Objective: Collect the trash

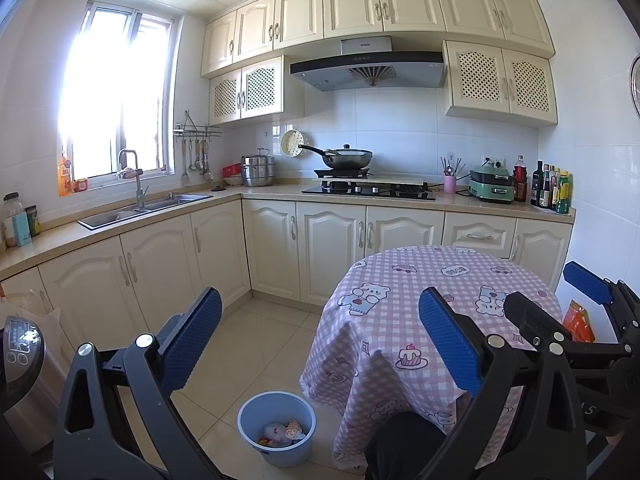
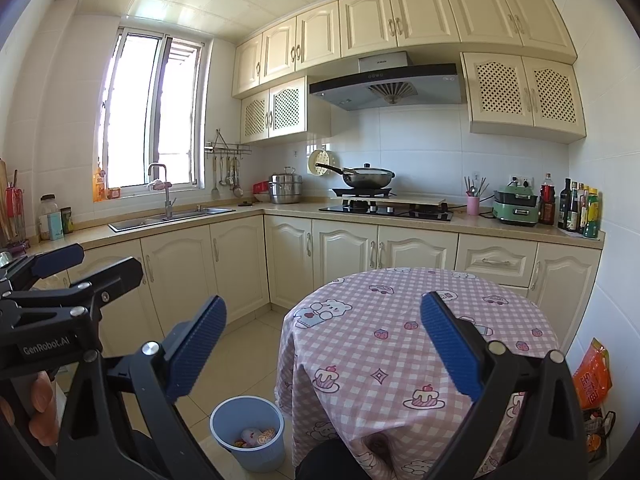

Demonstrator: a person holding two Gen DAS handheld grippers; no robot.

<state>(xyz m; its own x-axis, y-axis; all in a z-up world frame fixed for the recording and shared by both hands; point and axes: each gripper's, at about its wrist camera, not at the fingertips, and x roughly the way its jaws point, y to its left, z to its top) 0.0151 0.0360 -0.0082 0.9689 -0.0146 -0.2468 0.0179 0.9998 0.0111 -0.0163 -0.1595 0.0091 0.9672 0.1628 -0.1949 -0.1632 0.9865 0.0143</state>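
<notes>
Cream-cabinet kitchen is showing in the left wrist view, with a round table under a pink checked cartoon tablecloth [image 1: 404, 292] standing in front of the stove counter. Its top is lying bare of litter as far as this view shows. The left gripper [image 1: 320, 344] is hanging above the tiled floor with its blue ribbed pads [image 1: 192, 344] spread wide and nothing between them. A light blue plastic waste bin [image 1: 277, 428] is sitting on the floor just beside the hanging cloth, holding crumpled wrappers [image 1: 282, 432]. The right gripper [image 1: 556, 296] is showing at the right edge, also parted and empty. An orange packet [image 1: 578, 322] is lying near the wall, beyond the table. Writing on the range hood is too small to read.

Moving to the right wrist view, the right gripper [image 2: 324, 352] is holding its pads wide apart over the table edge, gripping nothing. The bin [image 2: 248, 432] is standing low left of the table with the wrappers [image 2: 256, 437] inside. The left gripper [image 2: 88, 258] is carrying the legible marking "GenRobot.AI" on its body. The orange packet [image 2: 592, 376] is bearing large characters that I cannot make out.

Risks, as judged: the cloth hem is hanging close to the bin, so a low reach could snag it and drag the cloth. The light bin could tip if nudged by a finger. The packet by the wall may be overlooked, or may not be trash at all.
</notes>
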